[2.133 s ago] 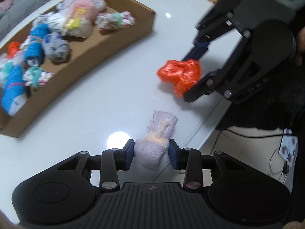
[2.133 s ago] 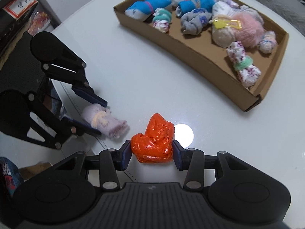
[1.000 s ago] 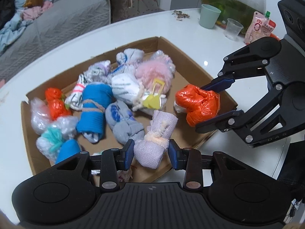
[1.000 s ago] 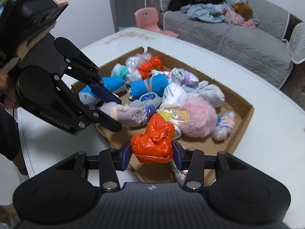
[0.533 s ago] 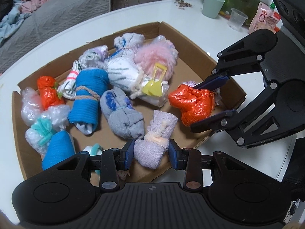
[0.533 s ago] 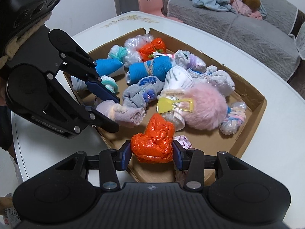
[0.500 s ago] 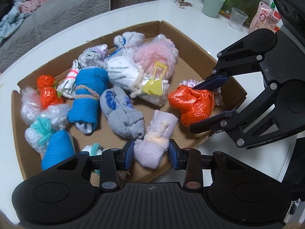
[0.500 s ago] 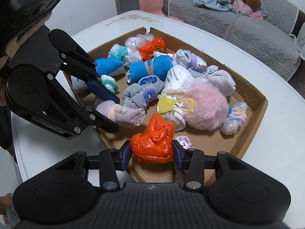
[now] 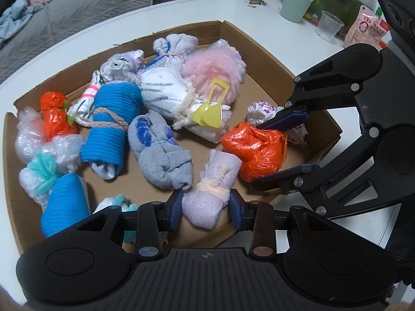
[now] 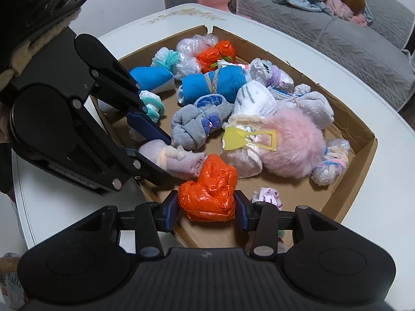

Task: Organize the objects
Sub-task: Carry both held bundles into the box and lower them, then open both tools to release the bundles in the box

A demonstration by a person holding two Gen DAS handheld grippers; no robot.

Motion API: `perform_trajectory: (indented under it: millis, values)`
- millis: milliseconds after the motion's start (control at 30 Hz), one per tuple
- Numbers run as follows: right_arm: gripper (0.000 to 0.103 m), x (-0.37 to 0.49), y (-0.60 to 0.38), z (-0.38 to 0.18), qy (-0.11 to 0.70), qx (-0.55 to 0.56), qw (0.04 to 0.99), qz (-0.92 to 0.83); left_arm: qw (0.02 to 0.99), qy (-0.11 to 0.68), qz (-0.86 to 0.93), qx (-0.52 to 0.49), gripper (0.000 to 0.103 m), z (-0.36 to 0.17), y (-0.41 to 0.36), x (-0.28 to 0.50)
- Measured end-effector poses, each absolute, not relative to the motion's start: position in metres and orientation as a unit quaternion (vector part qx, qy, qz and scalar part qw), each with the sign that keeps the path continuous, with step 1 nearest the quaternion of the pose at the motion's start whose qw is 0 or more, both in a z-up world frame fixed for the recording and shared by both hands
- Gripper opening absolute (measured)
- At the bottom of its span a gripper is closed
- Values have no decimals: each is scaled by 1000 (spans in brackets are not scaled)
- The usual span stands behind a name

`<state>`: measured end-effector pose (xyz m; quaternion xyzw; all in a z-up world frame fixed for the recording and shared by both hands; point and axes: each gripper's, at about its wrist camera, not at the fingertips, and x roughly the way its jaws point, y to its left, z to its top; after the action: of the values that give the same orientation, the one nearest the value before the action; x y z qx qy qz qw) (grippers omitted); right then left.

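My left gripper (image 9: 205,206) is shut on a pale lilac rolled sock (image 9: 211,194) and holds it over the near edge of the cardboard box (image 9: 262,51). My right gripper (image 10: 207,211) is shut on an orange plastic bag bundle (image 10: 208,189) and holds it over the box's near side. In the left wrist view the right gripper (image 9: 280,150) stands at the right with the orange bundle (image 9: 255,146). In the right wrist view the left gripper (image 10: 147,142) stands at the left with the lilac sock (image 10: 173,159).
The box (image 10: 360,134) holds several bundles: a blue rolled sock (image 9: 111,124), a grey sock (image 9: 160,153), a pink fluffy ball (image 9: 215,70) with a yellow clip (image 9: 211,106). On the white table (image 9: 181,13) stand a green cup (image 9: 297,4), a clear cup (image 9: 329,26). A grey sofa (image 10: 337,23) lies beyond.
Both grippers have moved lower and further in over the box with their bundles still held. The box and its contents look nearer now.
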<state>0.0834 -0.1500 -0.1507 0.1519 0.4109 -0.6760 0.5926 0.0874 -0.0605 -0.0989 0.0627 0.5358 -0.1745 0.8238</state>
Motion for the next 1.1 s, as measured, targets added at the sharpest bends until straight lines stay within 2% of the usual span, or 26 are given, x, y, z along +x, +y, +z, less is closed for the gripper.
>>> perform_trajectory:
  millis: [467,1100]
  values:
    - [43,78,-156,-152,411,165,592,-673,820,544,-165,63,50,-99,-65,89]
    - [44,80,-154,-148,425,155,584,-674,823,545,-149,68,71,-90,-62,89]
